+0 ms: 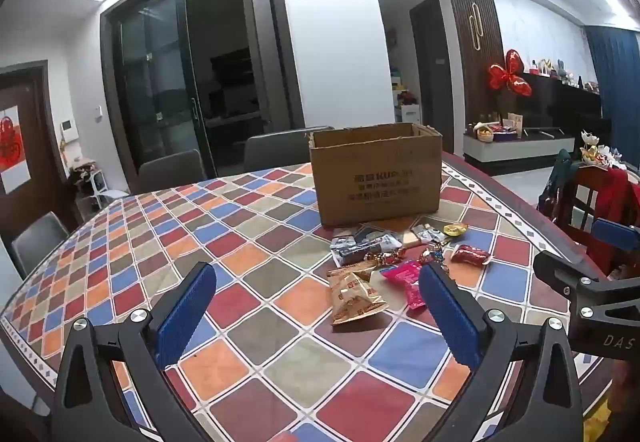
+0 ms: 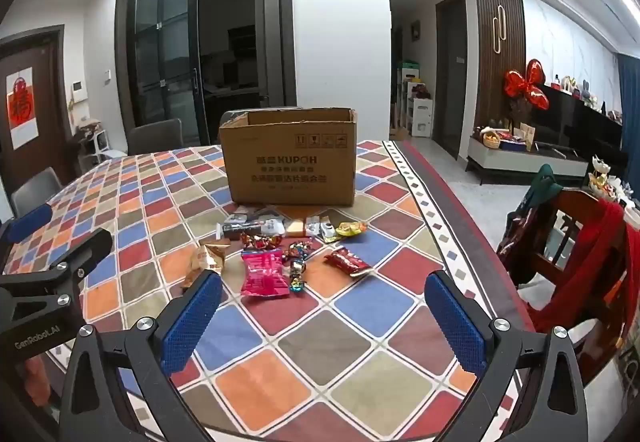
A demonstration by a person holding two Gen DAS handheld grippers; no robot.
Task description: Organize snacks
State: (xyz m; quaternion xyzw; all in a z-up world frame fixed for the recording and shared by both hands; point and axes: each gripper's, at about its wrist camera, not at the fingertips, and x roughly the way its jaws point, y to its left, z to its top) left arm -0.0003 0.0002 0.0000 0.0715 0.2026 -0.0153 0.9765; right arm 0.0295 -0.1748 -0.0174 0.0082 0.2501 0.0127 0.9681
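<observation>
An open cardboard box [image 1: 376,174] [image 2: 289,158] stands on the chequered table [image 1: 168,242] [image 2: 360,342]. Several wrapped snacks lie in front of it: a tan packet [image 1: 354,298] [image 2: 208,260], a pink packet [image 1: 406,280] [image 2: 264,272], a red packet [image 1: 470,254] [image 2: 347,261], a yellow sweet [image 1: 455,229] [image 2: 351,229], dark and white packets [image 1: 360,246] [image 2: 256,226]. My left gripper [image 1: 318,316] is open and empty, above the table short of the snacks. My right gripper [image 2: 324,322] is open and empty, also short of the snacks.
Grey chairs [image 1: 36,242] [image 2: 156,136] stand at the table's far and left sides. A wooden chair draped with red cloth [image 2: 588,254] [image 1: 600,202] stands right of the table. The table's right edge [image 2: 460,226] runs close to the snacks.
</observation>
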